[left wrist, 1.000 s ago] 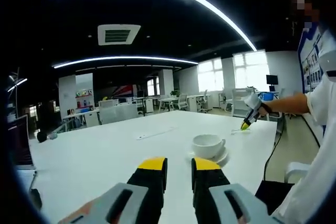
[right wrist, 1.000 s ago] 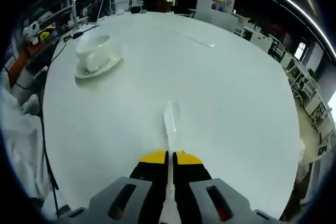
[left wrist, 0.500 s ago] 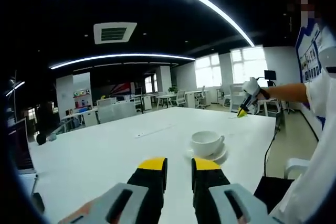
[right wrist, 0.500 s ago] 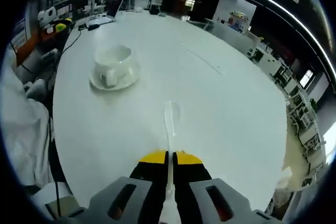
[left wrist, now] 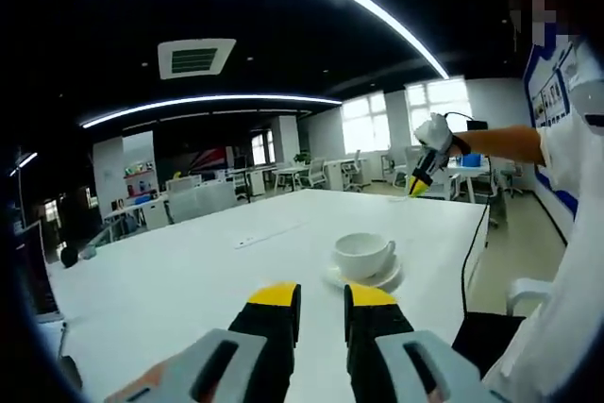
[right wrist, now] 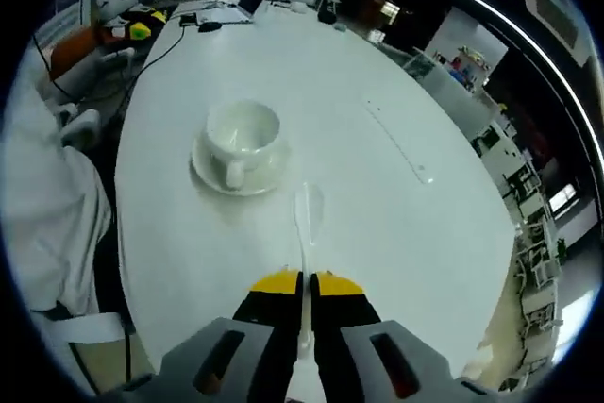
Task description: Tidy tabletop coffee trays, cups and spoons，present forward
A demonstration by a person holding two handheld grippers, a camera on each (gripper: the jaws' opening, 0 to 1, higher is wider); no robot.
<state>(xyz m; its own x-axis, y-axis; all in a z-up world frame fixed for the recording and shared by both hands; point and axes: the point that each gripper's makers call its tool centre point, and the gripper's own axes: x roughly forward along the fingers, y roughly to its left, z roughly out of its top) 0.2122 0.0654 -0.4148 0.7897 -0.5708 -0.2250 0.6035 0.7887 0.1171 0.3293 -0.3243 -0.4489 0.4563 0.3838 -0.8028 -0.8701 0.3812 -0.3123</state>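
A white cup [left wrist: 362, 254] stands on a white saucer [left wrist: 364, 277] near the right edge of the white table [left wrist: 189, 280]. My left gripper [left wrist: 321, 297] hovers low in front of it, jaws a little apart with nothing between them. In the right gripper view the cup [right wrist: 242, 137] and saucer [right wrist: 247, 175] lie below and left of a white spoon [right wrist: 306, 224]. My right gripper [right wrist: 302, 285] is shut on the spoon's handle, bowl pointing forward, held high above the table. From the left gripper view that gripper [left wrist: 421, 176] shows raised in the air at the right.
A laptop [right wrist: 225, 8] and cables [right wrist: 156, 49] sit at the table's far end. A thin strip [right wrist: 396, 139] lies across the table middle. A person's white sleeve [right wrist: 47, 205] and a chair [left wrist: 530, 292] are beside the table edge. Office desks fill the background.
My right gripper has lifted the spoon higher and swung toward the cup, which now sits nearer the spoon's bowl in its view. The left gripper barely moved.
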